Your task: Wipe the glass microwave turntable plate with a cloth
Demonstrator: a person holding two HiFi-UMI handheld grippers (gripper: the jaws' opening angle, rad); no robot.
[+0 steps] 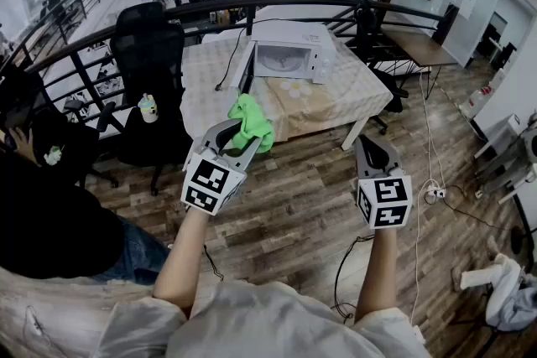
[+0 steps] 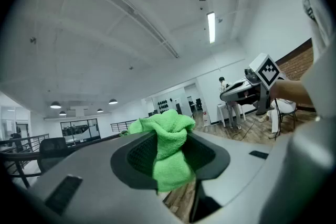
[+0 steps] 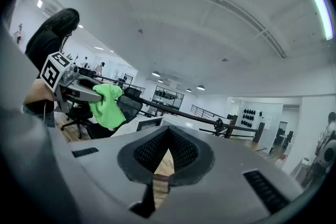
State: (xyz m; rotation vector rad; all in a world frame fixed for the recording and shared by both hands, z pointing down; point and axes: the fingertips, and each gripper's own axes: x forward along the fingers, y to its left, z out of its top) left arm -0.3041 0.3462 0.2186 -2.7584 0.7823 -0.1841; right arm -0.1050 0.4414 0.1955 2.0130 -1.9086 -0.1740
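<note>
My left gripper (image 1: 238,140) is shut on a bright green cloth (image 1: 252,123), held in the air well short of the table. In the left gripper view the cloth (image 2: 169,150) bunches between the dark pads (image 2: 137,157). My right gripper (image 1: 370,148) is shut with nothing in it, level with the left one. A white microwave (image 1: 295,53) stands on the table with its door (image 1: 245,68) swung open. In front of it lies a pale round shape (image 1: 296,88), possibly the glass turntable plate. The right gripper view shows the left gripper (image 3: 96,95) and the cloth (image 3: 108,107) hanging from it.
The table (image 1: 357,96) wears a pale checked cover. A black office chair (image 1: 148,46) stands to its left, and a dark railing (image 1: 201,6) curves behind. A person in black (image 1: 46,205) sits at the left. A cable and power strip (image 1: 435,193) lie on the wooden floor.
</note>
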